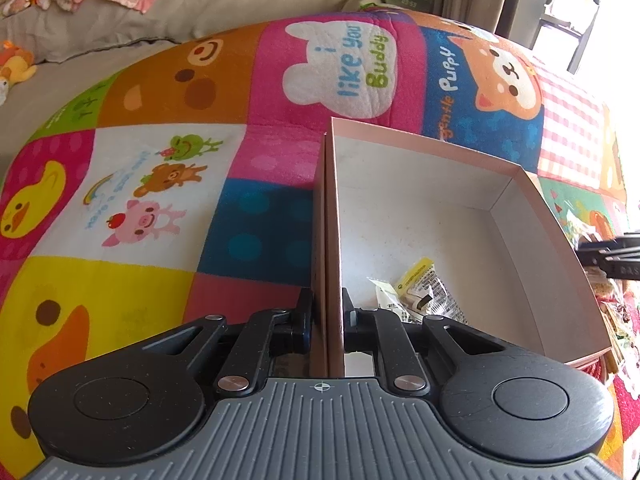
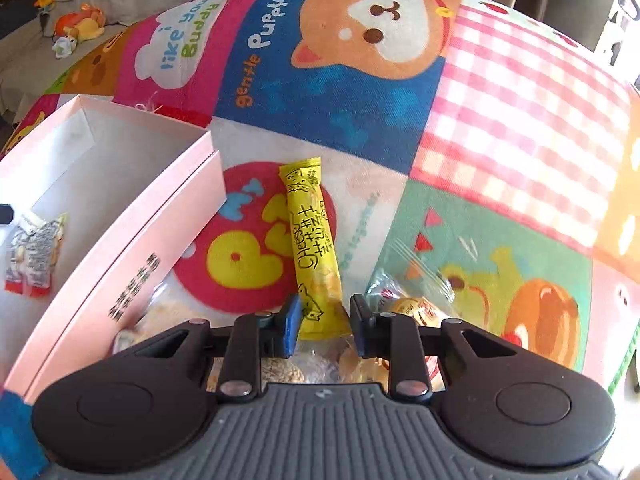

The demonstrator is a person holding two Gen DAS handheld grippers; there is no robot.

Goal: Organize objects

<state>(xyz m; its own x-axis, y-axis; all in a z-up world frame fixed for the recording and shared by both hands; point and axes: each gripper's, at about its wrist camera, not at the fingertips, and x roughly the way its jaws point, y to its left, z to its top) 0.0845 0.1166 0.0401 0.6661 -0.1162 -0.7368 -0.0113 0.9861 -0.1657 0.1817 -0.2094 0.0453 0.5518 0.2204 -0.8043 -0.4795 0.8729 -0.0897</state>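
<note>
A pink cardboard box [image 1: 556, 240] with a white inside lies on the cartoon play mat. My left gripper [image 1: 327, 320] is shut on the box's left wall, one finger outside and one inside. A small snack packet [image 1: 424, 292] lies in the box, also seen in the right wrist view [image 2: 34, 256]. The box [image 2: 132, 232] is at the left of the right wrist view. My right gripper [image 2: 325, 322] is open, its fingers either side of the near end of a yellow cheese snack stick [image 2: 314, 248] lying on the mat.
More wrapped snacks [image 2: 412, 300] lie under and right of my right gripper, and beside the box [image 1: 616, 312]. The colourful mat [image 1: 140, 168] spreads around. A beige sofa [image 1: 200, 8] with clothes and plush toys is behind.
</note>
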